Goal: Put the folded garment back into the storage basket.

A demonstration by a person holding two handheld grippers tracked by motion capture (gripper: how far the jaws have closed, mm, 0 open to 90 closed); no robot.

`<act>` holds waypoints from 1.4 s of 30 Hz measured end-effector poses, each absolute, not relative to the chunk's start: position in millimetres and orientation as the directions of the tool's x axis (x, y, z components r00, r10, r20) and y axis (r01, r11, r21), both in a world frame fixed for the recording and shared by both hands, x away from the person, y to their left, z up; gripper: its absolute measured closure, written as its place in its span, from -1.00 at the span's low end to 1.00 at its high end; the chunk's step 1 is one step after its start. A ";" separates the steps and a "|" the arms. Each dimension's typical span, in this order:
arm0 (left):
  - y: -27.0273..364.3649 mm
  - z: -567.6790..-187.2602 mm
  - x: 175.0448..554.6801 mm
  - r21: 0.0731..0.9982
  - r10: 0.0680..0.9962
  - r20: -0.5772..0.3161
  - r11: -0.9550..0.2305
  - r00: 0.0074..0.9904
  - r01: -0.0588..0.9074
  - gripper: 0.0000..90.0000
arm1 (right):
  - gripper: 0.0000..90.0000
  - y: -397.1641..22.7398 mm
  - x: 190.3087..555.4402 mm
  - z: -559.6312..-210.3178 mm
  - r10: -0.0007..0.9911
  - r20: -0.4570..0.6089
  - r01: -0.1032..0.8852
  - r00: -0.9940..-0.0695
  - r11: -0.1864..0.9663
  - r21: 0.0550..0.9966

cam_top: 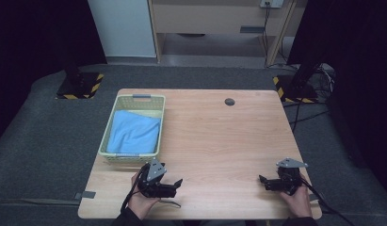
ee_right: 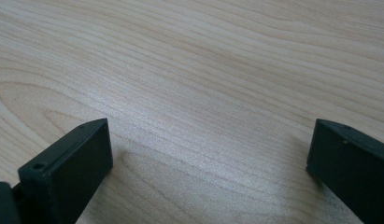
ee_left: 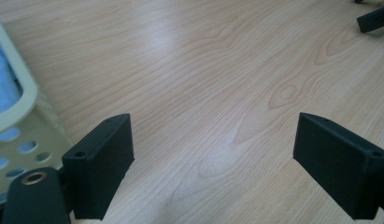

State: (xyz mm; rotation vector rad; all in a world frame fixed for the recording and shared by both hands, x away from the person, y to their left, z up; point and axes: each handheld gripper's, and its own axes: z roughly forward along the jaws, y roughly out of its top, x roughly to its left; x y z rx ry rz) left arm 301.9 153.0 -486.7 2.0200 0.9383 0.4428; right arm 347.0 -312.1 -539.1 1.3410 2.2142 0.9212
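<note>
A pale green plastic basket (cam_top: 106,136) stands on the left side of the wooden table (cam_top: 214,136), with a folded blue cloth (cam_top: 133,132) lying inside it. My left gripper (cam_top: 174,186) rests near the front edge, just below the basket, jaws wide apart and nothing between them. The left gripper view looks past its two black jaws at bare wood, with the basket's wall (ee_left: 19,140) and a bit of blue cloth (ee_left: 2,84) at the left. My right gripper (cam_top: 264,181) rests at the front right, open over bare wood (ee_right: 203,93).
A small dark round grommet (cam_top: 229,101) sits in the table near its far edge. Grey carpet surrounds the table; black stands with yellow-striped bases (cam_top: 80,84) flank it behind. The other gripper's jaw tip (ee_left: 374,18) shows far off in the left gripper view.
</note>
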 end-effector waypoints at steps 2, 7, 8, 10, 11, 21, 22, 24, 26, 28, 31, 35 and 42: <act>154.6 -487.9 301.1 0.812 0.754 -0.031 -0.364 0.656 0.457 -0.74 | -0.99 -312.1 347.0 -539.1 0.885 0.006 0.628 -0.465 0.325 0.707; 157.7 -490.7 298.8 0.806 0.756 -0.021 -0.374 0.654 0.458 -0.74 | -0.99 -312.1 347.0 -539.1 0.885 0.006 0.628 -0.465 0.326 0.707; 158.6 -491.3 298.4 0.807 0.758 -0.023 -0.372 0.652 0.460 -0.74 | -1.00 -312.1 347.0 -539.1 0.885 0.005 0.628 -0.465 0.326 0.707; 160.5 -491.9 297.9 0.806 0.760 -0.024 -0.370 0.650 0.462 -0.74 | -0.99 -312.1 347.0 -539.1 0.885 0.005 0.628 -0.465 0.326 0.707; 160.5 -491.9 297.9 0.806 0.760 -0.024 -0.370 0.650 0.462 -0.74 | -0.99 -312.1 347.0 -539.1 0.885 0.005 0.628 -0.465 0.326 0.707; 172.3 -492.8 296.2 0.810 0.782 -0.025 -0.349 0.623 0.471 -0.76 | -0.99 -312.1 347.0 -539.1 0.885 0.005 0.628 -0.465 0.326 0.707; 172.7 -493.1 296.2 0.808 0.782 -0.025 -0.351 0.623 0.473 -0.76 | -0.99 -312.1 347.0 -539.1 0.885 0.006 0.628 -0.465 0.326 0.707; 173.4 -493.7 296.0 0.805 0.784 -0.024 -0.352 0.620 0.477 -0.76 | -0.99 -312.1 347.0 -539.1 0.885 0.005 0.628 -0.465 0.326 0.707; 174.3 -494.1 295.9 0.802 0.785 -0.021 -0.356 0.619 0.479 -0.76 | -0.99 -312.1 347.0 -539.1 0.885 0.006 0.628 -0.465 0.326 0.707; 175.0 -494.5 295.6 0.801 0.787 -0.021 -0.355 0.616 0.481 -0.77 | -0.99 -312.1 347.0 -539.1 0.885 0.005 0.628 -0.465 0.326 0.707; 175.8 -494.9 295.7 0.799 0.790 -0.019 -0.357 0.613 0.485 -0.77 | -0.99 -312.1 347.0 -539.1 0.885 0.006 0.628 -0.465 0.325 0.707; 176.8 -495.4 296.3 0.796 0.793 -0.021 -0.355 0.609 0.490 -0.77 | -0.99 -312.1 347.0 -539.1 0.885 0.006 0.628 -0.465 0.326 0.707; 178.0 -495.7 295.8 0.793 0.801 -0.014 -0.356 0.598 0.495 -0.79 | -0.99 -312.1 347.0 -539.1 0.885 0.006 0.628 -0.465 0.325 0.707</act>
